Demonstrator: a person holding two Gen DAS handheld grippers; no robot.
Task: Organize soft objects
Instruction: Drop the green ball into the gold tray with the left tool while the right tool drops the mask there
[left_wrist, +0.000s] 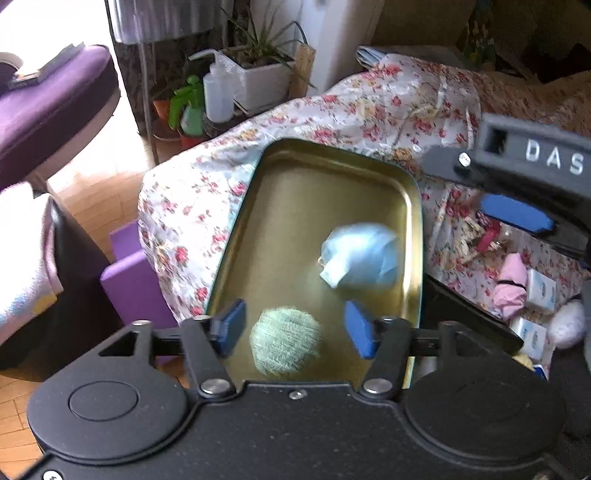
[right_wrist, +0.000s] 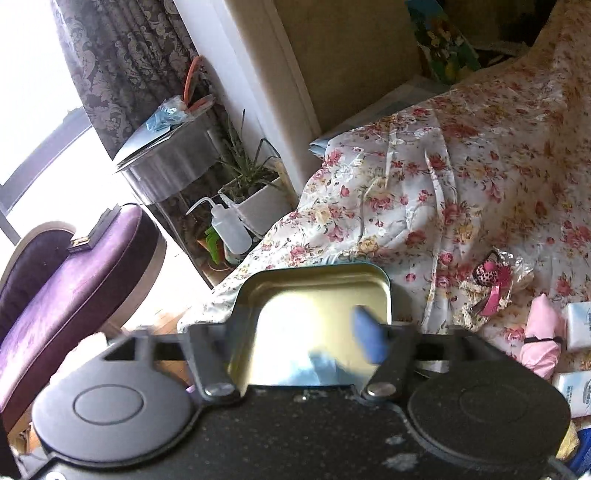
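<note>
A gold metal tin (left_wrist: 295, 192) sits on the flower-print cloth (left_wrist: 388, 96), and everything else is easiest placed against it. It lies open side up, probably so soft things can be dropped in from above.

Inside the tin, toward its near end, lies a green fuzzy ball (left_wrist: 286, 339), round and woolly with a bristly nap. It sits between the pads of the left tool (left_wrist: 291, 330), whose jaws stand partly apart with a gap on each side of the ball, so nothing is gripped. That fits a release: the ball looks to be resting on the tin's floor.

Further along the tin, near its right wall, is a pale blue soft bundle (left_wrist: 360, 256), crumpled and puffy, perhaps gathered mesh or thin cloth; blur makes the material hard to name.

The right tool (right_wrist: 306, 332) hangs over the tin's near edge with its jaws wide and nothing between them. In the left view it crosses above the tin's right side.

Beyond the tin's right wall, on the cloth, other items wait: a pink soft bundle (left_wrist: 513, 280), a white fluffy piece (left_wrist: 567, 323) and small white packets (left_wrist: 541, 291). By that reckoning the sorting is partway done, with two pieces in the tin.
</note>
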